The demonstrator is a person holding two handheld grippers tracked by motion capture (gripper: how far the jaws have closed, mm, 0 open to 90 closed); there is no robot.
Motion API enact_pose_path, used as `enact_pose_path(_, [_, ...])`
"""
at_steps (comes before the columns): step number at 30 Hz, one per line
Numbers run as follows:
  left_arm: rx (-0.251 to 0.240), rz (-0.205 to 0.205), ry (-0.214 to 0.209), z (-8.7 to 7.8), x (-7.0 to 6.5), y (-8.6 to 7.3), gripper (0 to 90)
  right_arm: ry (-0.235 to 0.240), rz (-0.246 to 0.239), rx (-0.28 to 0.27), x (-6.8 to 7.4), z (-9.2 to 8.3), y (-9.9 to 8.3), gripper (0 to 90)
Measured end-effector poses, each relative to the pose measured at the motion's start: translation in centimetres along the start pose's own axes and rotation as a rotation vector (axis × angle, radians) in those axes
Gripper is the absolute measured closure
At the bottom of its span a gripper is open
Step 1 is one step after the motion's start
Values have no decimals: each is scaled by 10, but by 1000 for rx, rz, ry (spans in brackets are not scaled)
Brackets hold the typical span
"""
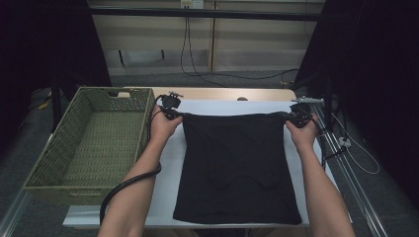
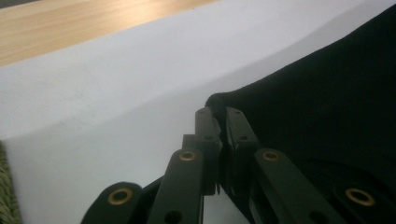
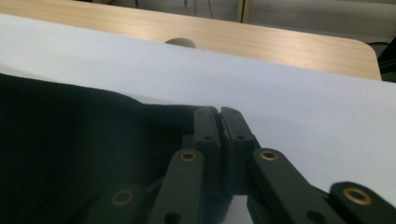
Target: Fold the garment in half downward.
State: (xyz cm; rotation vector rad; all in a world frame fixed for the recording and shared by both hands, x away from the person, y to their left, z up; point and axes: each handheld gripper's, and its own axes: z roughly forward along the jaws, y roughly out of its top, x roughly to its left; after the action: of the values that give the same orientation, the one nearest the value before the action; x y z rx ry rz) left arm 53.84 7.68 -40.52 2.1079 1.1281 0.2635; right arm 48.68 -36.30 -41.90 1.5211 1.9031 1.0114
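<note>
The black cloth [image 1: 236, 165] lay flat on the white-covered desk [image 1: 170, 163], right of the basket [image 1: 94, 143]. The left claw [image 1: 174, 114] was clenched on its far left corner, and the right claw [image 1: 291, 116] on its far right corner.

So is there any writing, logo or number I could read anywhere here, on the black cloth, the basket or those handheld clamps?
None can be read.
Black cloth garment: plain, no print or label in sight.
Woven green basket: no tag or lettering.
Left gripper and right gripper, each shut on a far corner of the garment: black jaws with brass-coloured rivets, no markings.
White table cover: blank.
</note>
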Motion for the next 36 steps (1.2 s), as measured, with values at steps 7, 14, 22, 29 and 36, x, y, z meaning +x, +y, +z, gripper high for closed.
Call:
enact_pose_path(7, [32, -96, -11, 22, 10, -8, 552, -21, 68, 71, 1, 20, -8, 623])
enact_pose_path(14, [22, -127, -78, 19, -7, -17, 268, 50, 83, 83, 11, 4, -20, 504])
enact_pose_path(22, [30, -103, -112, 7, -27, -31, 188, 128, 51, 79, 35, -26, -37, 436])
enact_pose_path(29, [10, -85, -162, 1, -41, -45, 169, 182, 35, 70, 55, -45, -56, 390])
enact_pose_path(36, [18, -28, -198, 0, -54, -59, 153, 213, 6, 52, 68, -61, -76, 358])
